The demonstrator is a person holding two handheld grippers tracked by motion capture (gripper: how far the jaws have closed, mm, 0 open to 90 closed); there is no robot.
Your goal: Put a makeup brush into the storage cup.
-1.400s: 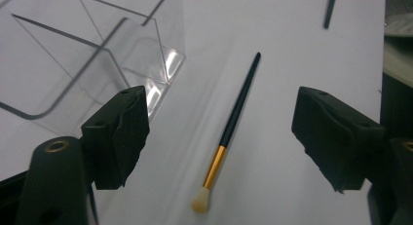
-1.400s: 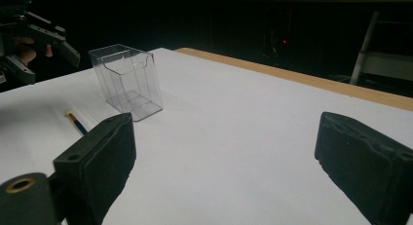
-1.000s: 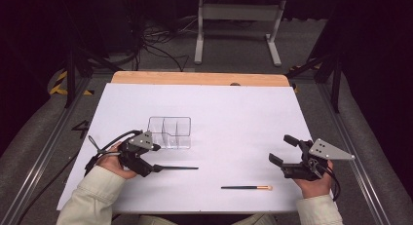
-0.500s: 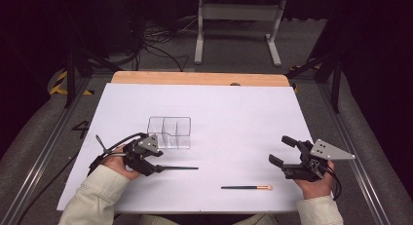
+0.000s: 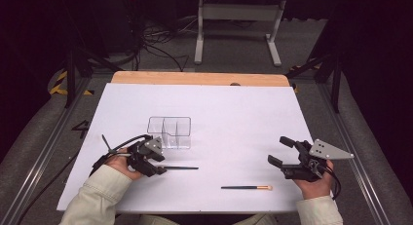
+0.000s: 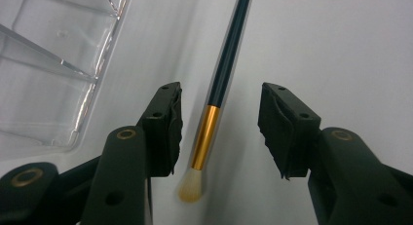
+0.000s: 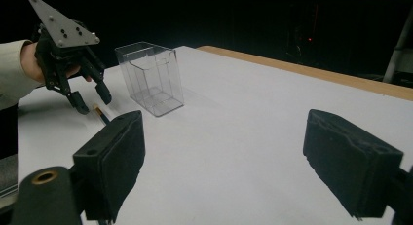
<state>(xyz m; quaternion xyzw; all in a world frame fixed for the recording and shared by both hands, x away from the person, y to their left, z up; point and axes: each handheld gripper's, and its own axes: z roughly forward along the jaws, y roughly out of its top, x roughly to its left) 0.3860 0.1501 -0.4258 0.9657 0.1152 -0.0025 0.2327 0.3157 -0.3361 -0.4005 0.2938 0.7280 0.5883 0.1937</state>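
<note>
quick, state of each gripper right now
Left gripper: open, jaws just closing around the brush, pads not touching it.
Right gripper: open, nothing between its jaws.

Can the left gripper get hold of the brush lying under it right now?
Probably yes: the left gripper straddles the brush near its gold ferrule, jaws just closing, pads not yet touching, nothing between.

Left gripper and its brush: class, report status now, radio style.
Left gripper jaws just closing around the brush, pads not touching. Right gripper open, idle. Clear organizer beside it, not blocking.
</note>
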